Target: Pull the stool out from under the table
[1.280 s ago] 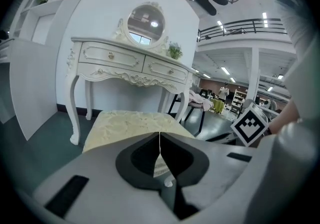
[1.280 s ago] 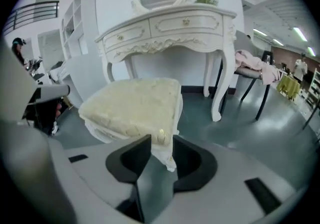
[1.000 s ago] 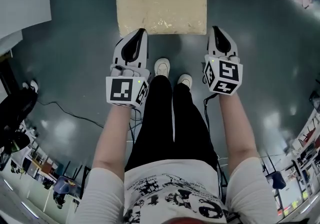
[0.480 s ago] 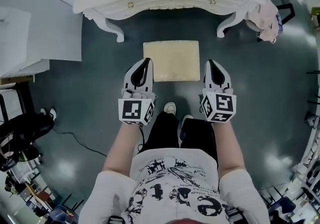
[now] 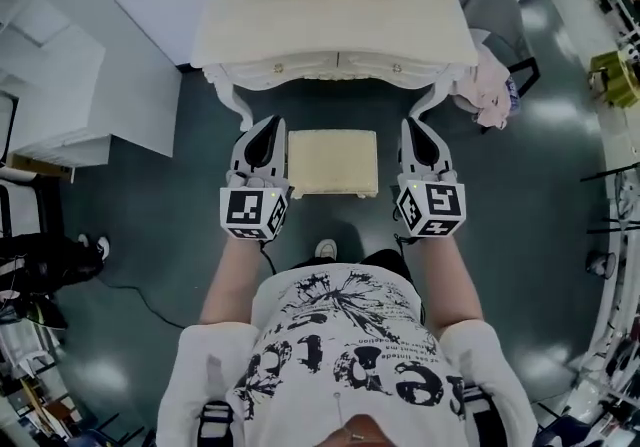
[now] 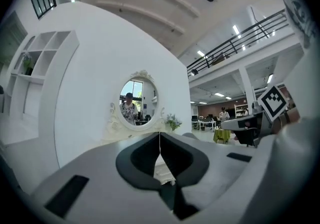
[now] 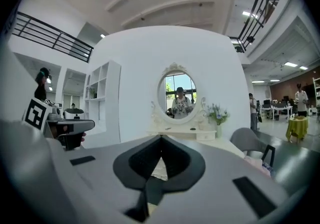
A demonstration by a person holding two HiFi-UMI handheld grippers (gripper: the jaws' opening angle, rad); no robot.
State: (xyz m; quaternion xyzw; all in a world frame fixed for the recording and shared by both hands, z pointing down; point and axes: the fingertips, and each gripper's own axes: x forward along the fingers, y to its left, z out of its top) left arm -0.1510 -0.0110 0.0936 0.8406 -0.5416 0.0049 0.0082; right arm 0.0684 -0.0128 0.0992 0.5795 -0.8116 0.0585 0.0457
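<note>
The stool [image 5: 333,162], with a square beige cushion, stands on the dark floor just in front of the white dressing table [image 5: 335,35], between its front legs. In the head view my left gripper [image 5: 268,127] and right gripper [image 5: 412,127] are held up in the air, one at each side of the stool, well above it. Both are shut and hold nothing. In the left gripper view the left gripper [image 6: 159,138] points level at the oval mirror [image 6: 137,98]. The right gripper [image 7: 161,140] faces the same mirror [image 7: 179,95].
A grey chair [image 5: 492,10] with a pink cloth [image 5: 488,95] stands right of the table. White shelving [image 5: 60,85] is at the left. A cable [image 5: 130,285] runs over the floor at lower left. My shoe [image 5: 325,249] is behind the stool.
The head view has pulled up and back: the stool looks smaller and the whole dressing table has come into view. Both grippers have risen from low beside the stool to level, still shut.
</note>
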